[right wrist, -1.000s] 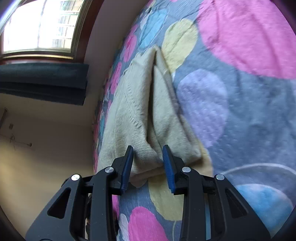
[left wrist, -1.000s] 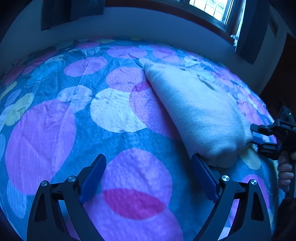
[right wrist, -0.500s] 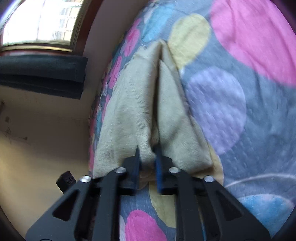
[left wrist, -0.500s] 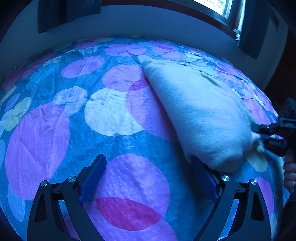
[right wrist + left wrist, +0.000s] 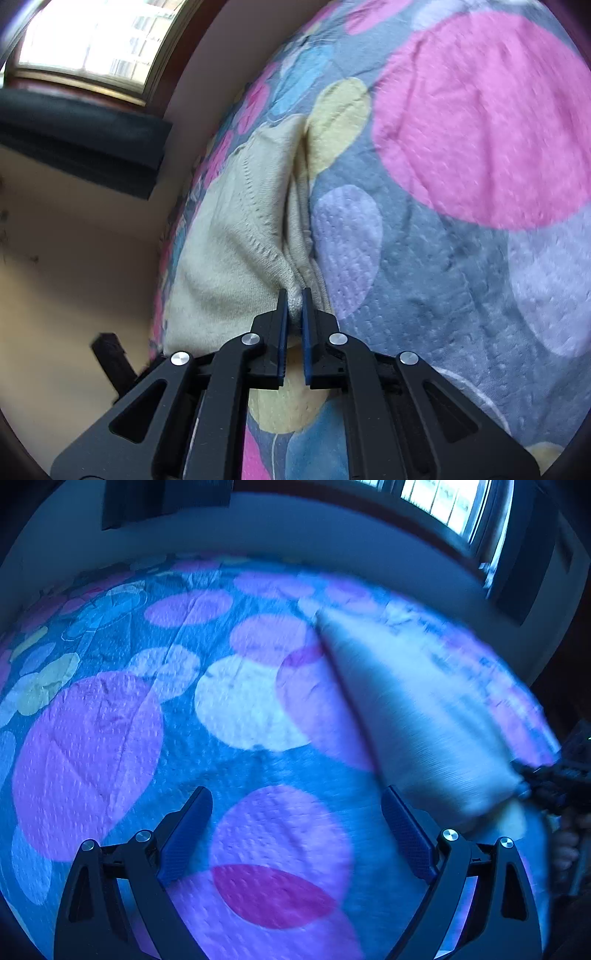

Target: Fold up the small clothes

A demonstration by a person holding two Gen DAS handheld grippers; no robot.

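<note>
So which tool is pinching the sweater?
The right tool: shut on the cream sweater's corner. The left tool gapes wide over the bedspread, holding nothing.

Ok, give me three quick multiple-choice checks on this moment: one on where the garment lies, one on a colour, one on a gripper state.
1. Where does the garment lie on the bedspread?
A. along the edge nearest the wall
B. in the middle of the big pink circle
C. hanging off the foot of the bed

2. What colour is the garment in the right wrist view?
A. dark green
B. cream
C. red

3. What is the right gripper doing?
A. open above bare bedspread
B. shut on nothing
C. shut on a bunch of the garment

Answers:
1 A, the garment runs along the bedspread's edge, with the wall just beyond it.
2 B, the knit looks pale cream beside the pink and yellow circles.
3 C, knit fabric is pinched between the blue pads. The left gripper is open over the bedspread.
</note>
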